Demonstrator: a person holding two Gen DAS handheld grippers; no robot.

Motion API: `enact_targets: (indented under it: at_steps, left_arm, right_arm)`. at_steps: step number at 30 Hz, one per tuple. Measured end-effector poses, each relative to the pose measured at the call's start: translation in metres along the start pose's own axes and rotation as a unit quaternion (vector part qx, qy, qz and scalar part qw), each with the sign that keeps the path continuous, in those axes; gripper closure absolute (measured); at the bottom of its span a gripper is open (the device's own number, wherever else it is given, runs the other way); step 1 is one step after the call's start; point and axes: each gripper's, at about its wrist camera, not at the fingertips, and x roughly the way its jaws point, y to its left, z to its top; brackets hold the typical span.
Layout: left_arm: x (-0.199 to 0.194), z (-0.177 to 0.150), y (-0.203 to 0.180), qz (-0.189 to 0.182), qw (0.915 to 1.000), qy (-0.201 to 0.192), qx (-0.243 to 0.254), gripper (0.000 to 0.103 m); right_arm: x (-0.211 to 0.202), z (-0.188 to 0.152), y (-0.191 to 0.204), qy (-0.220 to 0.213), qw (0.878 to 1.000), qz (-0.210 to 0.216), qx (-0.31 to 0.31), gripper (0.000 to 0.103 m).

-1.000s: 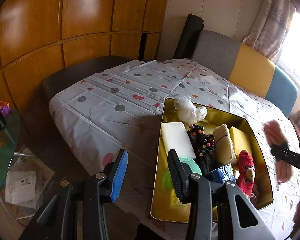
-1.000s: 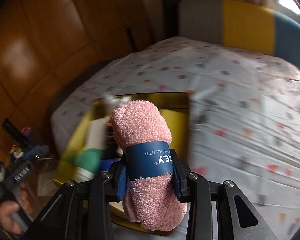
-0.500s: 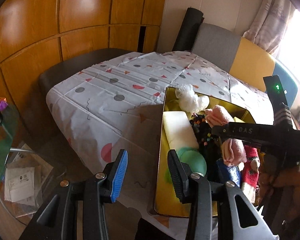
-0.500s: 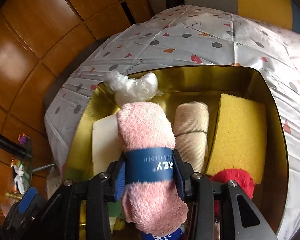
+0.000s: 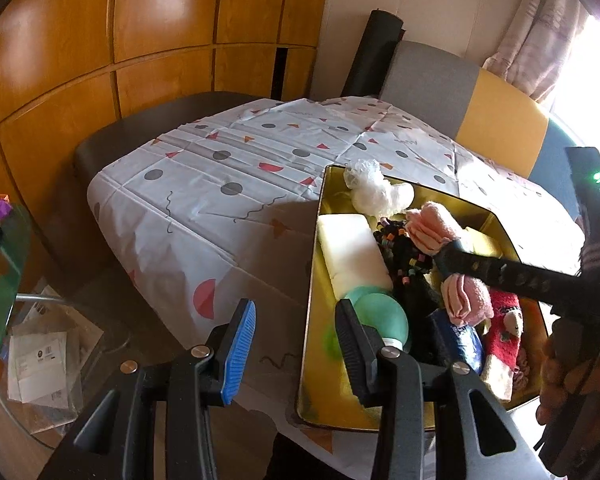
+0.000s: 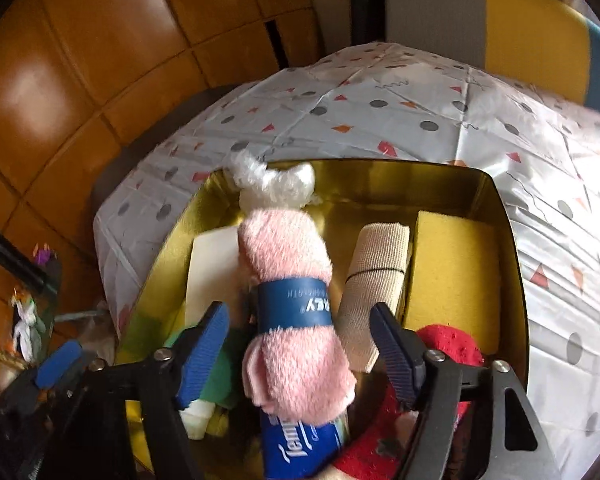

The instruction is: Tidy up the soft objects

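Observation:
A rolled pink towel (image 6: 288,252) with a blue paper band lies on the pile inside the gold tin (image 6: 380,176). My right gripper (image 6: 299,309) straddles it; its jaws are opening and the blue pads (image 6: 204,348) stand clear of the towel's sides. The left wrist view shows the same towel (image 5: 432,228) under the right gripper's black finger (image 5: 500,272). Around it lie a white foam block (image 5: 352,248), a beige roll (image 6: 374,276), a yellow sponge (image 6: 452,268) and a red plush toy (image 5: 504,320). My left gripper (image 5: 296,312) hangs open and empty at the tin's near left edge (image 5: 312,280).
The tin also holds a green ball (image 5: 380,312), a black beaded piece (image 5: 400,252), a white plastic wad (image 5: 376,192) and a blue tissue pack (image 6: 296,440). A patterned tablecloth (image 5: 220,200) covers the table. A grey, yellow and blue sofa (image 5: 500,120) stands behind; a glass side table (image 5: 0,260) stands left.
My right gripper carried the pink towel in over the tin and down onto the pile, then its jaws spread off the towel. The left gripper stayed put.

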Motion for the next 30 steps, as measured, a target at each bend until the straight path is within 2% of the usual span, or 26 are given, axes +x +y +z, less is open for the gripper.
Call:
enact_targets:
  at_steps: [1, 8, 12, 17, 19, 23, 24, 26, 28, 30]
  left_arm:
    - [-0.001, 0.0, -0.002, -0.001, 1.0, -0.001, 0.001, 0.062]
    - [-0.009, 0.002, -0.012, -0.005, 0.9997, -0.013, 0.02, 0.062]
    - [-0.013, 0.002, -0.017, -0.005, 0.9994, -0.019, 0.03, 0.062]
    - [-0.015, 0.0, -0.021, -0.006, 0.9993, -0.017, 0.034, 0.062]
    - [-0.016, -0.001, -0.023, -0.006, 0.9992, -0.018, 0.036, 0.062]
    - [-0.019, -0.001, -0.026, -0.008, 0.999, -0.021, 0.039, 0.062]
    - [-0.02, -0.002, -0.027, -0.008, 0.9989, -0.021, 0.04, 0.062]
    - [-0.022, -0.002, -0.029, -0.008, 0.9988, -0.025, 0.041, 0.062]
    - [-0.026, -0.002, -0.031, -0.007, 0.9986, -0.031, 0.043, 0.062]
    - [-0.029, -0.002, -0.033, -0.007, 0.9983, -0.037, 0.044, 0.062]
  right_arm:
    - [0.002, -0.001, 0.001, 0.004, 1.0, -0.008, -0.007, 0.072]
    - [0.025, 0.004, -0.013, 0.007, 0.998, -0.062, 0.024, 0.071]
    - [0.025, 0.005, -0.014, 0.008, 0.998, -0.051, 0.03, 0.065]
    - [0.019, -0.003, -0.012, 0.003, 0.999, -0.048, 0.02, 0.063]
    - [0.015, -0.005, -0.014, -0.001, 0.999, -0.044, 0.022, 0.056]
    - [0.008, -0.009, -0.015, -0.008, 0.999, -0.041, 0.026, 0.05]
    - [0.005, -0.01, -0.016, -0.011, 0.999, -0.041, 0.026, 0.045]
    - [-0.002, -0.012, -0.014, -0.022, 0.998, -0.047, 0.02, 0.042]
    - [-0.013, -0.017, -0.013, -0.037, 0.998, -0.056, 0.01, 0.032]
    - [-0.025, -0.022, -0.011, -0.054, 0.996, -0.068, 0.0, 0.027]
